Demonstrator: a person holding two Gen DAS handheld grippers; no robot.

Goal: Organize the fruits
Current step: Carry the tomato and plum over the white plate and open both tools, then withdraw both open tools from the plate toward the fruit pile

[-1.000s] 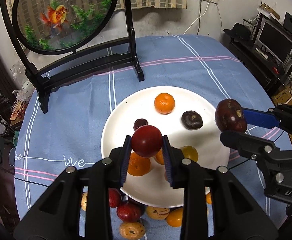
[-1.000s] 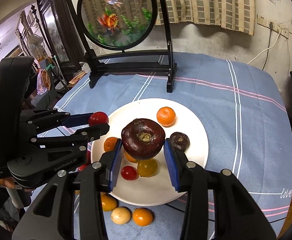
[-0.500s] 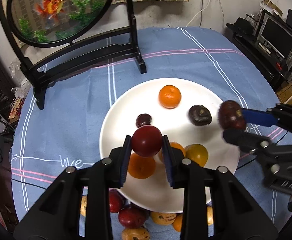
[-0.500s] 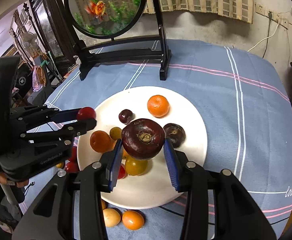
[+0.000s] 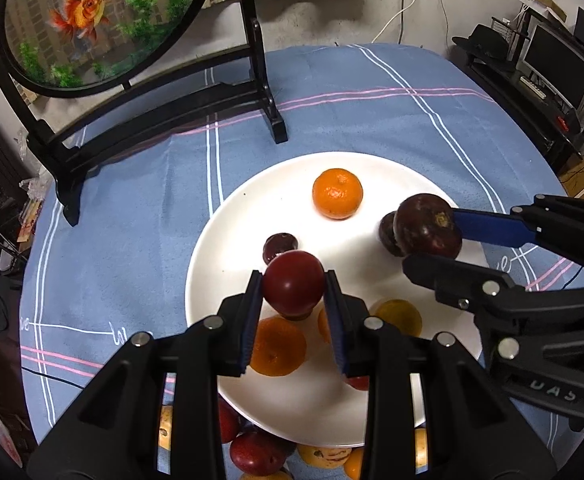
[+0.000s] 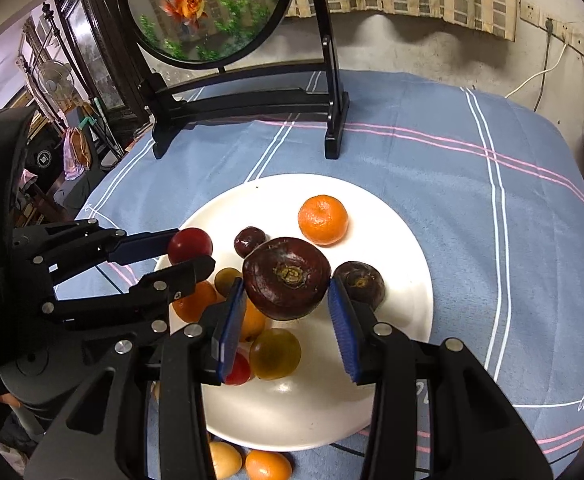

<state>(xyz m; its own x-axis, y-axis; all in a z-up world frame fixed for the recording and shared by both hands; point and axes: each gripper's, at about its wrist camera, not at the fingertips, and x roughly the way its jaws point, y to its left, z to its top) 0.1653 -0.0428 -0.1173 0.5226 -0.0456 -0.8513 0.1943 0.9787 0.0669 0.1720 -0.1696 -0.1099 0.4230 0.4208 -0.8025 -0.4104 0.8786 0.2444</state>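
My left gripper is shut on a red plum and holds it above the white plate; it also shows in the right wrist view. My right gripper is shut on a large dark purple fruit, above the plate; it shows in the left wrist view over the plate's right side. On the plate lie a mandarin, two small dark fruits, oranges and a yellow fruit.
Several loose fruits lie on the blue cloth by the plate's near edge. A round goldfish screen on a black stand stands at the back of the table. A desk with monitor is at the right.
Both grippers have moved forward and lower over the plate with their fruits still held. The right gripper's dark fruit now hangs over the plate's right side.
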